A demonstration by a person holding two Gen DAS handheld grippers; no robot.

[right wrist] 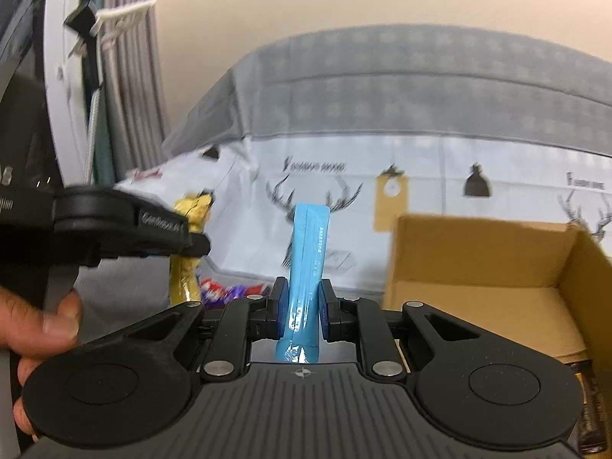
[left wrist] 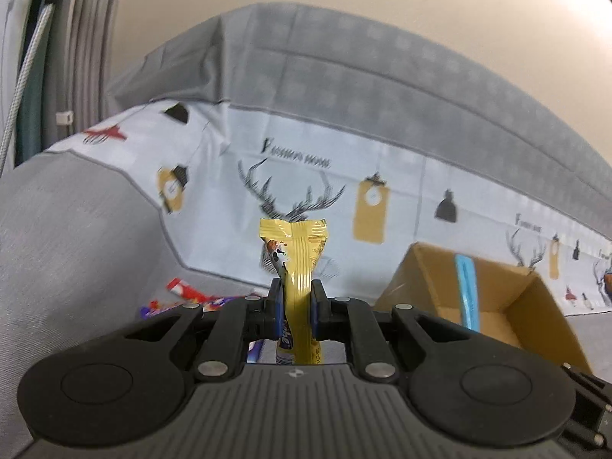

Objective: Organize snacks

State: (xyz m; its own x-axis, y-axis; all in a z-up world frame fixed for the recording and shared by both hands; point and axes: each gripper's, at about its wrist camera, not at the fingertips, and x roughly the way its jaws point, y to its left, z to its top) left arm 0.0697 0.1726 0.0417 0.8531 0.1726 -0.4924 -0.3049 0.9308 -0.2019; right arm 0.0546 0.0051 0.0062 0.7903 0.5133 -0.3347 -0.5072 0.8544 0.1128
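Clearly, two grippers are at work, and each carries exactly one snack. The left gripper has its jaws drawn narrow and clamped on a gold snack packet, which stands upright between the blue pads, its crimped top fanned out above them and its lower end hanging below. The right gripper has its jaws likewise narrow, pinching a blue snack packet, also upright, with its flat top above the pads and its twisted end beneath them.

One cardboard box stands open on the grey cover, on the right of both views, its flaps up; what shows of its floor is bare cardboard. In the left wrist view the blue packet appears in front of the box's near wall.

One heap of loose snacks in red, white and purple wrappers lies on the grey cover to the left of the box, well apart from it; its pieces are too blurred and hidden to count.

Behind everything hangs one printed cloth with antlers, lamps and tags.

One hand is in sight at the left edge of the right wrist view, gripping the left gripper's handle.
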